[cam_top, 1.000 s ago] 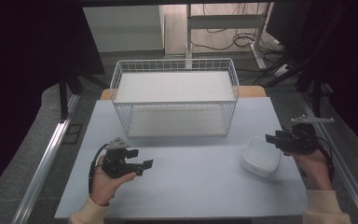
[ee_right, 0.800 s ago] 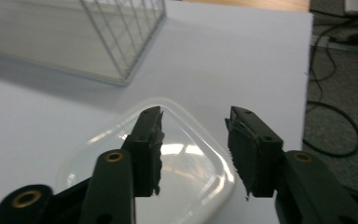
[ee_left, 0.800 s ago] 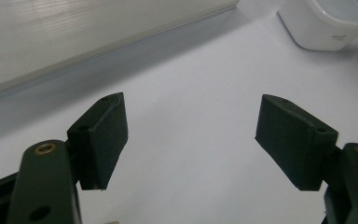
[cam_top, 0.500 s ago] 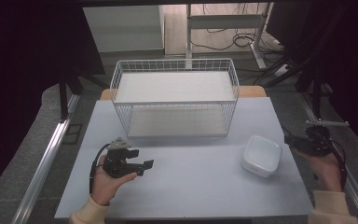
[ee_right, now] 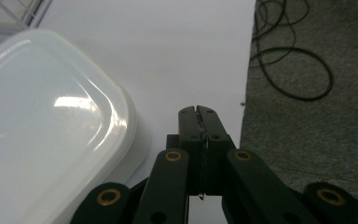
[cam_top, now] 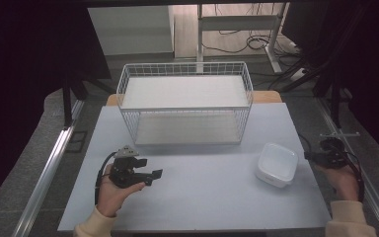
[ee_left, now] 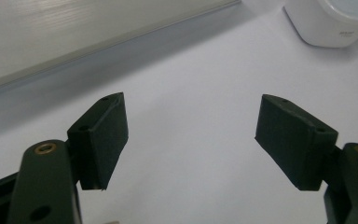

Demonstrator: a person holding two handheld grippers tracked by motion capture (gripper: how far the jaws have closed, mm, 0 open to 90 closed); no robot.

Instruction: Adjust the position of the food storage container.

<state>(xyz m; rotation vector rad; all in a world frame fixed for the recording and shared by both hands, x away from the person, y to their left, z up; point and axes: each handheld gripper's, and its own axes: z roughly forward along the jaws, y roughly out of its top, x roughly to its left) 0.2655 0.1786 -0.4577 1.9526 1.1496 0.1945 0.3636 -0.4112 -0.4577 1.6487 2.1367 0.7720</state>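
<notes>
Right gripper [ee_right: 199, 111] closed, jaws pressed together with nothing between them, having just been closing; held at the right edge of the bench [cam_top: 202, 197], over the border between the pale top and the grey carpet [ee_right: 307, 56]. Just beside it, toward the bench's middle, a white plastic container [cam_top: 276, 164], square with rounded corners, resting on the bench and apart from the jaws. Left gripper [cam_top: 150, 175] open, jaws spread wide with nothing between them, held low over the front left part of the bench, well apart from the container. Farther back, a white wire basket [cam_top: 185, 106] standing across the bench's rear half. Black cables [ee_right: 289, 51] looped on the carpet off the right edge.
</notes>
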